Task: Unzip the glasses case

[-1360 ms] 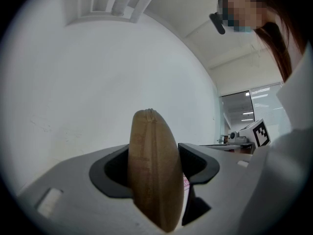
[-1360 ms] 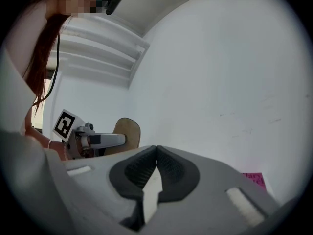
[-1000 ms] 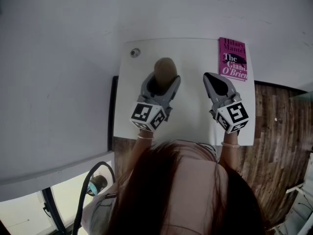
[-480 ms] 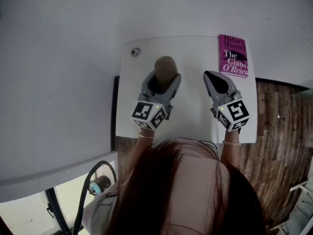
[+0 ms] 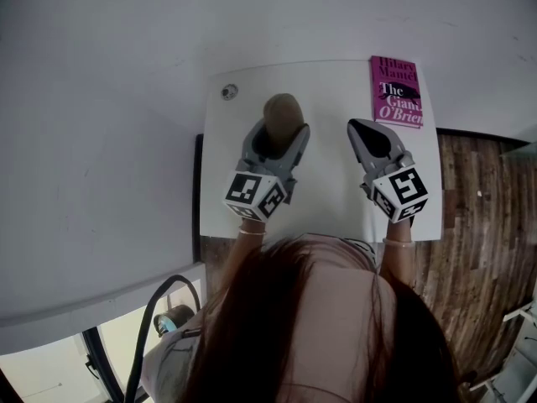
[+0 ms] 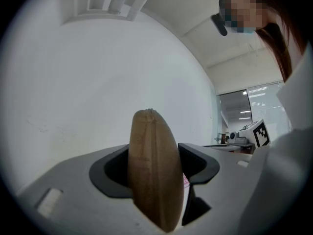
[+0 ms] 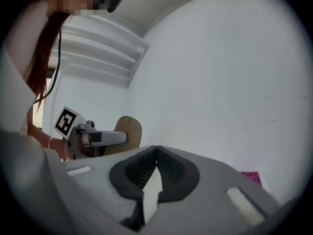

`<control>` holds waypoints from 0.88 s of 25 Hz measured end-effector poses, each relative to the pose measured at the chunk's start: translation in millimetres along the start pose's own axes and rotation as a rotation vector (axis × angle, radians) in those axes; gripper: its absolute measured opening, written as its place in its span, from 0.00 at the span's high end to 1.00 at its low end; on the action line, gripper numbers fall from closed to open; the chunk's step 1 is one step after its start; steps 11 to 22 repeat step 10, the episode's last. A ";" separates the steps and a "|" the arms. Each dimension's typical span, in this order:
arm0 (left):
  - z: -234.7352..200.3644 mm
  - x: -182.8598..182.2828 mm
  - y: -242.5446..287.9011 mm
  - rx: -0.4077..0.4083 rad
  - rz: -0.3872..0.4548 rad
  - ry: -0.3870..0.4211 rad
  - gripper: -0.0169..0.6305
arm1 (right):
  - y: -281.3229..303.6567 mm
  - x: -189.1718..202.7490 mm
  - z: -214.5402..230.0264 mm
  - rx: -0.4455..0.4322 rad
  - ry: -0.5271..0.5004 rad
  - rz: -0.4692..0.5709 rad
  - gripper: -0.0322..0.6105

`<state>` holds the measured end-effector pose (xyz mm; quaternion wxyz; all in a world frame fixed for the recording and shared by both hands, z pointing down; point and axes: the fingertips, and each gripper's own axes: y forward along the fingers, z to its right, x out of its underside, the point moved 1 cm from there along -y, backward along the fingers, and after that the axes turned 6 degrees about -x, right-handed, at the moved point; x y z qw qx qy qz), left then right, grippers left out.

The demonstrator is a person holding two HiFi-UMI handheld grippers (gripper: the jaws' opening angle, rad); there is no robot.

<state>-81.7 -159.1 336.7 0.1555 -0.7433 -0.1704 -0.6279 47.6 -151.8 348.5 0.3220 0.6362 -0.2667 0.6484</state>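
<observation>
The tan glasses case (image 5: pixel 283 114) stands on edge above the white table (image 5: pixel 327 191), clamped between the jaws of my left gripper (image 5: pixel 278 134). In the left gripper view the case (image 6: pixel 154 173) fills the gap between both dark pads, its seam facing the camera. My right gripper (image 5: pixel 367 132) hovers to the right of the case, apart from it, its jaws shut with nothing between them (image 7: pixel 156 153). From the right gripper view the case (image 7: pixel 127 131) shows at left, with the left gripper's body (image 7: pixel 93 137) in front of it.
A magenta book (image 5: pixel 396 91) lies at the table's far right corner. A small round metal fitting (image 5: pixel 228 91) sits near the far left corner. A white wall rises behind the table. Wooden floor (image 5: pixel 478 217) shows to the right, a black cable (image 5: pixel 155 309) at lower left.
</observation>
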 end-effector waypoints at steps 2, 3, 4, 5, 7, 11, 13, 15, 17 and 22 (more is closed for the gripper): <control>1.2 0.0 0.4 0.006 -0.001 0.001 0.52 | -0.5 1.2 1.2 0.003 0.006 -0.002 0.95; 1.4 0.0 0.4 0.007 -0.001 0.000 0.52 | -0.4 1.8 1.5 0.003 0.009 -0.002 0.95; 1.3 0.1 0.5 0.006 -0.001 -0.002 0.52 | -0.2 2.1 1.6 0.002 0.011 -0.003 0.95; 1.1 0.4 0.9 0.006 -0.001 -0.004 0.52 | 0.0 2.4 1.7 0.000 0.013 -0.004 0.95; 0.3 0.7 1.5 0.005 -0.001 -0.005 0.52 | 0.7 2.5 1.7 -0.001 0.013 -0.005 0.95; -0.8 0.8 1.6 0.006 -0.001 -0.002 0.52 | 1.4 3.1 1.5 0.001 0.006 -0.007 0.95; -0.8 0.8 1.6 0.006 -0.001 -0.002 0.52 | 1.4 3.1 1.5 0.001 0.006 -0.007 0.95; -0.8 0.8 1.6 0.006 -0.001 -0.002 0.52 | 1.4 3.1 1.5 0.001 0.006 -0.007 0.95; -0.8 0.8 1.6 0.006 -0.001 -0.002 0.52 | 1.4 3.1 1.5 0.001 0.006 -0.007 0.95; -0.8 0.8 1.6 0.006 -0.001 -0.002 0.52 | 1.4 3.1 1.5 0.001 0.006 -0.007 0.95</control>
